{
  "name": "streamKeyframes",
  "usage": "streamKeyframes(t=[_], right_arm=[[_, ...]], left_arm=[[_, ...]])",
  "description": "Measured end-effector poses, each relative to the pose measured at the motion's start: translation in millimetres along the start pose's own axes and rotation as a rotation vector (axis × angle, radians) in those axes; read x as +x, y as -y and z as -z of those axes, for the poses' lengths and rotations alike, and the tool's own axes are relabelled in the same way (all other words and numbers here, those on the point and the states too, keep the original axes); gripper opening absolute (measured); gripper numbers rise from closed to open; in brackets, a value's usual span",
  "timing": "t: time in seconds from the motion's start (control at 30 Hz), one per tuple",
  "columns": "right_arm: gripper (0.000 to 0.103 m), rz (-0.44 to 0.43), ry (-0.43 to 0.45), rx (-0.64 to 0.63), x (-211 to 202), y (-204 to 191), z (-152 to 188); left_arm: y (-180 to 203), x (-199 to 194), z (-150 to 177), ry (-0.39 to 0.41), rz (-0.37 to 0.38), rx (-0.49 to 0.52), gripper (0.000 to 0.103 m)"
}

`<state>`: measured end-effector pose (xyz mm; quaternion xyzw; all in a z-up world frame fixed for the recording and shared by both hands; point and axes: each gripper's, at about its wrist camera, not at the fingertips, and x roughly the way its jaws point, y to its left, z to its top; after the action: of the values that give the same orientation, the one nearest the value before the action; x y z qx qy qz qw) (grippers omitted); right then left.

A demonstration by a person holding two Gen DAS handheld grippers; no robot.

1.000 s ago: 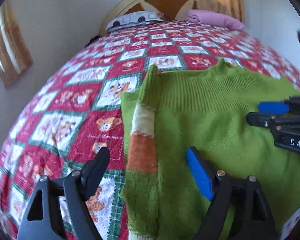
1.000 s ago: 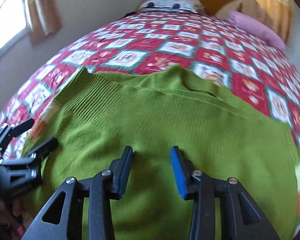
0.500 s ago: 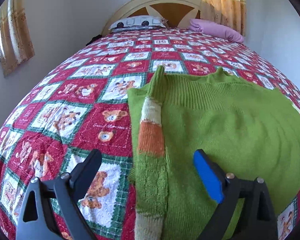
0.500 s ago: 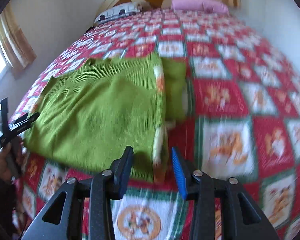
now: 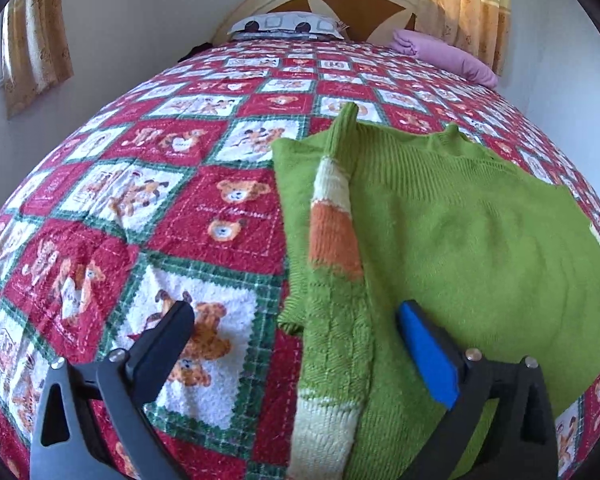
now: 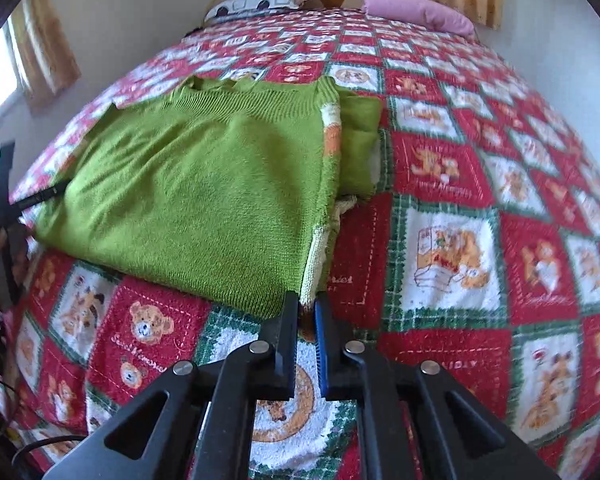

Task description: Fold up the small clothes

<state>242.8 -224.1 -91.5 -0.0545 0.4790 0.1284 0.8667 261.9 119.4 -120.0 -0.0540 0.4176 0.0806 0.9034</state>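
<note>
Jaws of the left gripper (image 5: 292,332) are opening, very wide, and the folded striped sleeve (image 5: 334,240) of the green sweater (image 5: 480,240) lies between them, not pressed. The right gripper (image 6: 307,312) is closed at the lower center of its view, at the near corner of the sweater; whether it pinches the knit edge I cannot tell. Both tools point steeply down. The sweater lies flat on the teddy-bear quilt (image 6: 460,248).
</note>
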Motion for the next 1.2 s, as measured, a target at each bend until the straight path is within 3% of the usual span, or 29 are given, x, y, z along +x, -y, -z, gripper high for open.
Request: streamKeyframes(t=[0.07,0.13,0.2,0.33,0.53,0.57,0.9,0.97,1.07,1.2], right_arm=[[0.014,0.045,0.003,-0.027,-9,-9,-3],[0.038,0.103,0.043,-0.053,-22,-18,-6],[0.051,0.117,0.104,-0.089,-35,-31,-11],[0.051,0.024,0.162,-0.127,-31,-52,-28],[0.051,0.006,0.03,-0.088,33,-54,-26],[0.051,0.01,0.053,-0.092,34,-55,-20],[0.052,0.046,0.019,-0.121,26,-62,-22],[0.052,0.042,0.052,-0.097,11,-65,-27],[0.052,0.018,0.132,-0.152,-14,-89,-29],[0.055,-0.027,0.164,-0.297,-21,-138,-26]], left_arm=[[-1,-1,1,0.0,0.006,-0.008,0.103],[-2,-2,2,0.004,0.007,-0.014,0.103],[-4,-5,4,0.011,0.006,-0.023,0.103],[-10,-18,12,0.04,0.014,-0.041,0.103],[-21,-19,24,-0.017,-0.011,-0.061,0.103],[-20,-20,26,-0.021,-0.016,-0.052,0.103],[-20,-28,37,-0.028,-0.025,-0.011,0.103],[-20,-30,39,-0.024,-0.023,-0.01,0.103],[-25,-39,43,-0.012,-0.01,-0.031,0.103],[-38,-51,49,0.005,0.006,-0.049,0.103]])
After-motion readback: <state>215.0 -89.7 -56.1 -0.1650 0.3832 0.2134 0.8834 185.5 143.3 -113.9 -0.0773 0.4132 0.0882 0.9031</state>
